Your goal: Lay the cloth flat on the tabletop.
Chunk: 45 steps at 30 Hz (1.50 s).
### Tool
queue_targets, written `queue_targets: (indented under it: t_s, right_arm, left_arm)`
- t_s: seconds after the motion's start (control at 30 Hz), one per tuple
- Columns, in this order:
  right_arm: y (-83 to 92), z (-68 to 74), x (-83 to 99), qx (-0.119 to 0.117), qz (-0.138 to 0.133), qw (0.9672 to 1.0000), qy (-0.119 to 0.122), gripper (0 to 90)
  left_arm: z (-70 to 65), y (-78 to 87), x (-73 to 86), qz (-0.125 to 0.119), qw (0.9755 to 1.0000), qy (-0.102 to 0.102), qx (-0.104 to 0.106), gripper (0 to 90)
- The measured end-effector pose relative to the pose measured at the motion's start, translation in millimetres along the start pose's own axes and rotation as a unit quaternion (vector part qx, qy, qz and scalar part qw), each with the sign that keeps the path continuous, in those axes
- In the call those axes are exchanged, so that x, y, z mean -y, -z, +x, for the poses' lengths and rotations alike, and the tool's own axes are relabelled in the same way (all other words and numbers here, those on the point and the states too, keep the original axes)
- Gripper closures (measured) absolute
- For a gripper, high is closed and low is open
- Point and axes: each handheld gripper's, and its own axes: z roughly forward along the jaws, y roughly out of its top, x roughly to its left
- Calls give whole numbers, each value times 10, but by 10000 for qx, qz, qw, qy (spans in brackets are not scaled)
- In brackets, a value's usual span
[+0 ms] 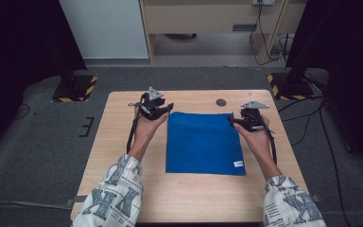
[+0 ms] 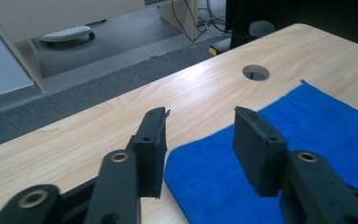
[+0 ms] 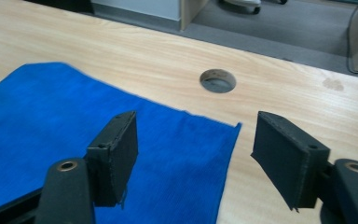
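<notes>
Jaws on both of your grippers stand apart with nothing pinched between the pads. Each pair straddles one far corner of the flat, square blue terry cloth [image 1: 203, 143], which lies spread in the middle of the pale wooden table [image 1: 123, 156].

Seen from above, the left gripper [image 1: 163, 110] sits at the cloth's eleven o'clock corner and the right gripper [image 1: 234, 120] at its one o'clock corner, so you seem poised to take both far corners together, likely for a fold toward you.

In the left gripper view, the cloth's corner [image 2: 279, 158] lies between and below the pads, nearer the right one. In the right gripper view, the corner [image 3: 121, 116] points into the gap, its side edge running between the pads.

Beyond the cloth, at twelve o'clock, a round cable hole [image 1: 221, 102] pierces the table.
</notes>
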Motion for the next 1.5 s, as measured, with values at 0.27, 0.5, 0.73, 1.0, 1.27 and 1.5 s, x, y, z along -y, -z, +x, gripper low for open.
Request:
queue_targets:
  t_s: [0.27,0.5,0.73,1.0,1.27,1.5]
  right_arm:
    - [189,83,168,-377,47,9992,91,372]
    - [274,306,203,-686,-10,9969,377,522]
    - [359,643,216,-1052,22,9918,725,621]
    - [474,774,377,-1126,166,9894,898,675]
    - [571,616,700,-837,406,9931,714,652]
    - [633,470,883,-603,645,9949,496,637]
  left_arm:
    - [-61,138,235,85,9994,-168,301,444]
    - [-50,165,334,90,9992,-168,359,391]
    - [-99,225,413,180,9987,-203,435,387]
    - [-249,331,622,304,9972,-333,599,395]
    - [-444,389,939,493,9939,-440,881,389]
    - [-505,444,1096,666,9915,-474,1008,379]
